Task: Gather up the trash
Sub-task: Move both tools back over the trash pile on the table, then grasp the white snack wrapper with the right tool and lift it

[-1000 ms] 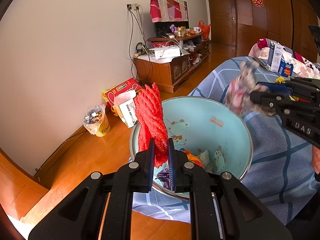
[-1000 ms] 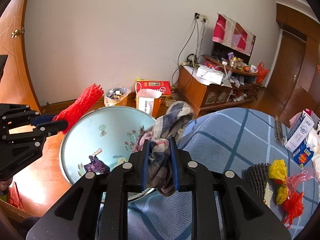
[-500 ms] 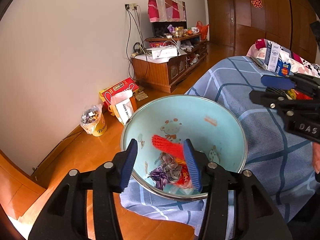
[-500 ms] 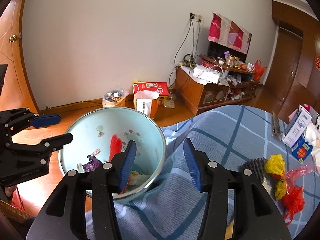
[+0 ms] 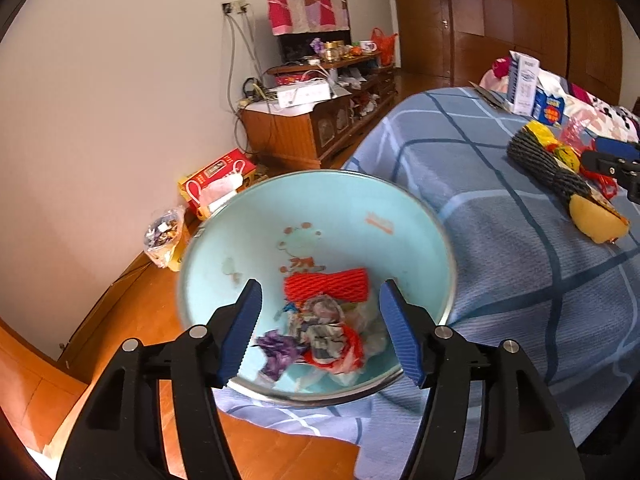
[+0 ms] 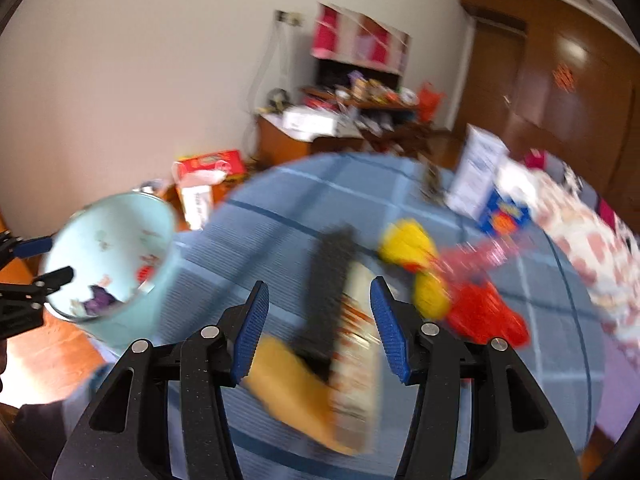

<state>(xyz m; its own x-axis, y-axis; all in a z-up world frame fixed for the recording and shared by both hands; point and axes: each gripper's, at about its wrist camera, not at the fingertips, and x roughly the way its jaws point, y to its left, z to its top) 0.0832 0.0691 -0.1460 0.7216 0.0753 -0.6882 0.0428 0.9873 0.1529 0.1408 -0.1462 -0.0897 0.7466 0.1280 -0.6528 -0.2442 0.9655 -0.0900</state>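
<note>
With both tongs spread and empty, the right tongs (image 6: 318, 322) line up on the dark foam sleeve (image 6: 330, 280) on the bed (image 6: 256, 216), next for the basin (image 5: 400, 216) the left tongs (image 5: 320, 330) hover over.

Blue checked bed cover (image 5: 500, 216) carries light-blue basin (image 5: 400, 216), dark foam net (image 5: 548, 168), yellow wrapper (image 5: 596, 224), cartons (image 5: 524, 80).

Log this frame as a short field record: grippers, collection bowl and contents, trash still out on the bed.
left gripper: open, over the bowl, holding nothing
right gripper: open, above the dark foam net, view blurred
bowl: light blue, on the blue checked cover
in bowl: red foam net, crumpled wrappers
still out: dark foam net, yellow wrapper, red and yellow bags
</note>
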